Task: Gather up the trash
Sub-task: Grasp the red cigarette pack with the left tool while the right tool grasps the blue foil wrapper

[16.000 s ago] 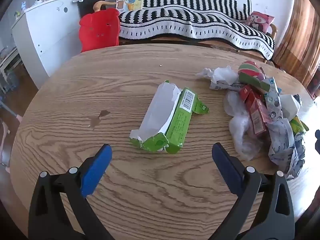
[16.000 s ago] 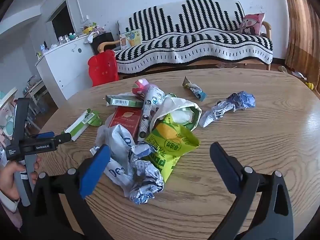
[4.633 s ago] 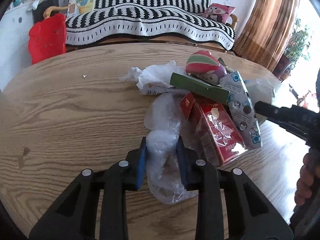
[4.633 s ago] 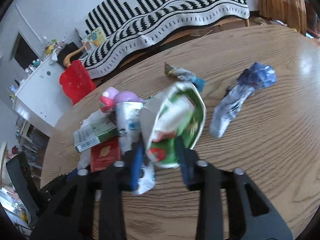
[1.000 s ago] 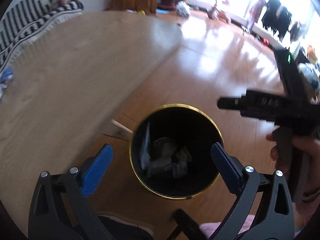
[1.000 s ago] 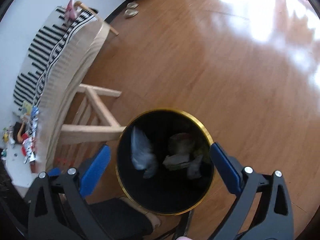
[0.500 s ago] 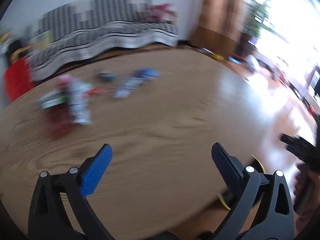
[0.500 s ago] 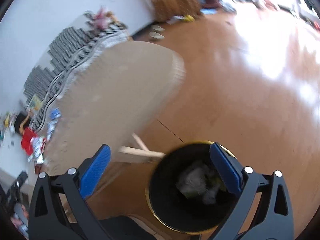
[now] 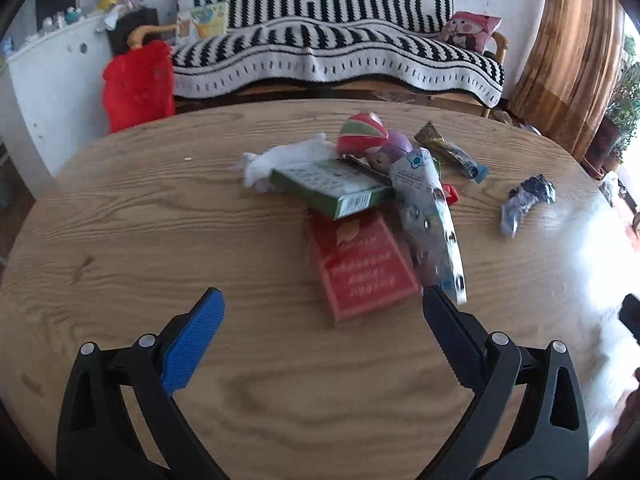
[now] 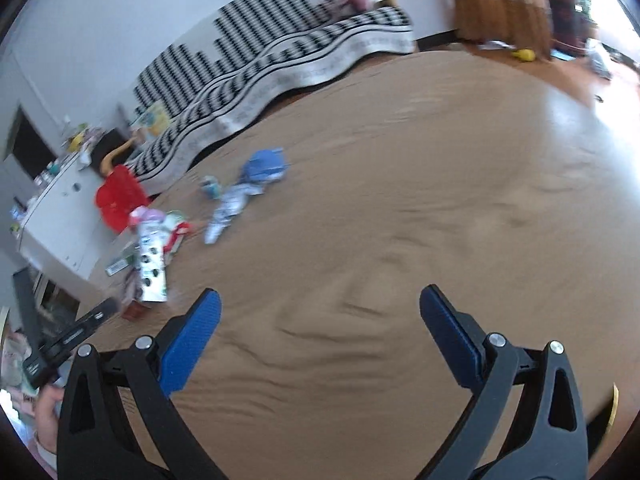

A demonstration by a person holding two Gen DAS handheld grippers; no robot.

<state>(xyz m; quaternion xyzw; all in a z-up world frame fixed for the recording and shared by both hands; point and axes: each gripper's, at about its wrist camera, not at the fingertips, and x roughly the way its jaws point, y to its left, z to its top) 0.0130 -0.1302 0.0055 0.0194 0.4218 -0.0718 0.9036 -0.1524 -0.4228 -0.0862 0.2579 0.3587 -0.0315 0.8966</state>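
Observation:
Trash lies in a heap on the round wooden table (image 9: 160,220): a red packet (image 9: 360,268), a green box (image 9: 332,186), a white printed wrapper (image 9: 428,220), white tissue (image 9: 288,158), a pink-and-green ball (image 9: 362,132), a gold-and-blue wrapper (image 9: 452,150) and a crumpled blue wrapper (image 9: 524,202). My left gripper (image 9: 322,320) is open just short of the red packet, holding nothing. In the blurred right wrist view my right gripper (image 10: 320,312) is open over bare table, far from the blue wrapper (image 10: 262,168) and the heap (image 10: 154,248).
A striped sofa (image 9: 340,48), a red chair (image 9: 138,80) and a white cabinet (image 9: 44,88) stand behind the table. The bin's gold rim (image 10: 614,400) peeks past the table edge at lower right. A hand (image 10: 46,412) holds the other gripper at far left.
Both grippers have swung up from over the black bin back to the table. The left one now faces the trash heap; the right one is still moving, its view blurred.

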